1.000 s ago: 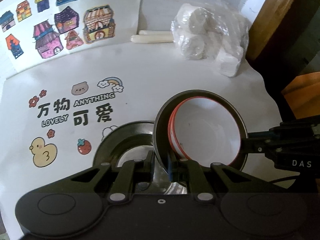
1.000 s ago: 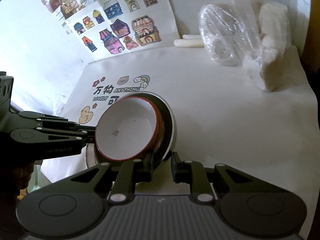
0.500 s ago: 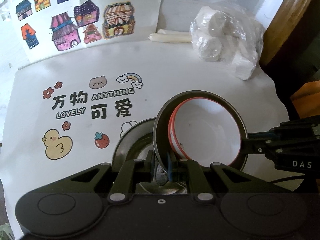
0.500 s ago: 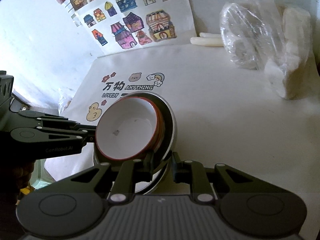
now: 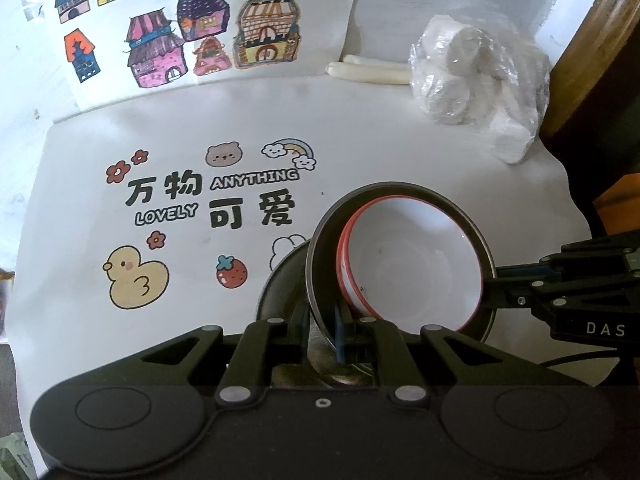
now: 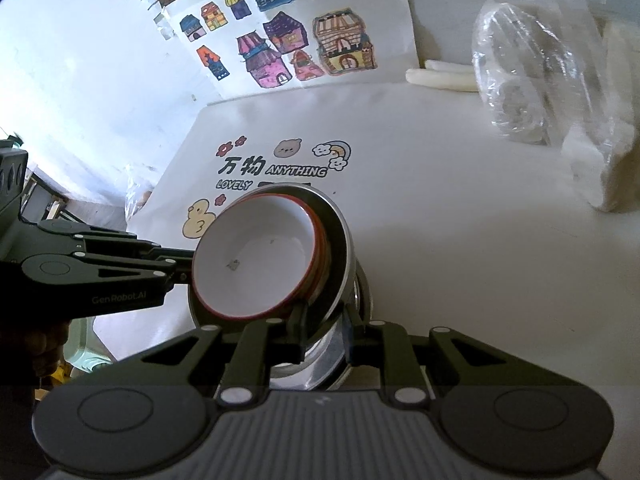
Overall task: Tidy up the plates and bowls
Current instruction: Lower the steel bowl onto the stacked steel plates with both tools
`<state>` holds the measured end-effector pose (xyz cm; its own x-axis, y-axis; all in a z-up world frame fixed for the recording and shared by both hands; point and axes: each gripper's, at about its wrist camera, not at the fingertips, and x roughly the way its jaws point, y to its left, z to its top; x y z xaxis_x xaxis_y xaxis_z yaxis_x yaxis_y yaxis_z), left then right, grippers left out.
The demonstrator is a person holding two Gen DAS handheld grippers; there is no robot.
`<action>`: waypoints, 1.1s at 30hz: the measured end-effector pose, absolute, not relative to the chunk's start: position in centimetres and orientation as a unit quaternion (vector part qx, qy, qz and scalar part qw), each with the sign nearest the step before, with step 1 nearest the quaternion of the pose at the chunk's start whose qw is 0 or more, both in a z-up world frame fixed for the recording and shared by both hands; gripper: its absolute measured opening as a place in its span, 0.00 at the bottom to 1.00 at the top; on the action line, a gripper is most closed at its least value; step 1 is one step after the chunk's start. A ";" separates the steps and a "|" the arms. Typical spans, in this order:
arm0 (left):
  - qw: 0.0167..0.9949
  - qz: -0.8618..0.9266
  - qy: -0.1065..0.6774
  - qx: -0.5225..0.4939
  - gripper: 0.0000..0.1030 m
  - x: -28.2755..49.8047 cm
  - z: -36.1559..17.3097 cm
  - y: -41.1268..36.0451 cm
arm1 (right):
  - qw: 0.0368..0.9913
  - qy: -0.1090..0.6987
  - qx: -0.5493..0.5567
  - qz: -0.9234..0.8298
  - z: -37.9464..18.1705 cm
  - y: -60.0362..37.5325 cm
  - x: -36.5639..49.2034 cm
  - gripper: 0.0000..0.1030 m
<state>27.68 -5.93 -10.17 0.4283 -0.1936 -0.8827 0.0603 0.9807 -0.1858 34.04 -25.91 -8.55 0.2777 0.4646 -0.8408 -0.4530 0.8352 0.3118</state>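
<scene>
A steel bowl (image 5: 320, 248) hangs tilted above the table with a white, red-rimmed bowl (image 5: 412, 268) nested in it. My left gripper (image 5: 340, 332) is shut on the steel bowl's near rim. My right gripper (image 5: 516, 284) comes in from the right, shut on the opposite rim. In the right wrist view the white bowl (image 6: 260, 256) lies inside the steel bowl (image 6: 340, 236). There my right gripper (image 6: 324, 320) clamps the near rim and my left gripper (image 6: 176, 268) holds the left side. A second steel bowl (image 5: 280, 280) (image 6: 320, 364) sits on the table just below, mostly hidden.
The white table cover (image 5: 248, 128) carries cartoon prints and text. At the back right lie a clear plastic bag (image 5: 476, 80) of white items and two white sticks (image 5: 368, 72). House drawings (image 5: 208, 28) lean on the wall. The table's right edge drops off beside a wooden frame (image 5: 588, 40).
Both grippers have carried the nested bowls sideways until they hang over the steel bowl on the table. Both grips are unchanged.
</scene>
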 end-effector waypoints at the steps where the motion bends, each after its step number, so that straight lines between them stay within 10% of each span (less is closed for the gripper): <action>1: 0.842 -0.074 0.530 -0.063 0.12 27.7 -10.2 -5.9 | 0.799 0.528 0.005 0.288 -8.6 -25.8 34.0 0.19; 33: 0.835 -0.057 0.543 -0.072 0.12 26.8 -11.1 -4.5 | 0.781 0.545 -0.009 0.306 -9.8 -24.0 34.6 0.20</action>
<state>26.81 -4.46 -11.11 0.4037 -0.1737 -0.8983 0.0165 0.9830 -0.1827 34.58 -23.99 -9.83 0.2199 0.4682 -0.8558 -0.4873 0.8127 0.3195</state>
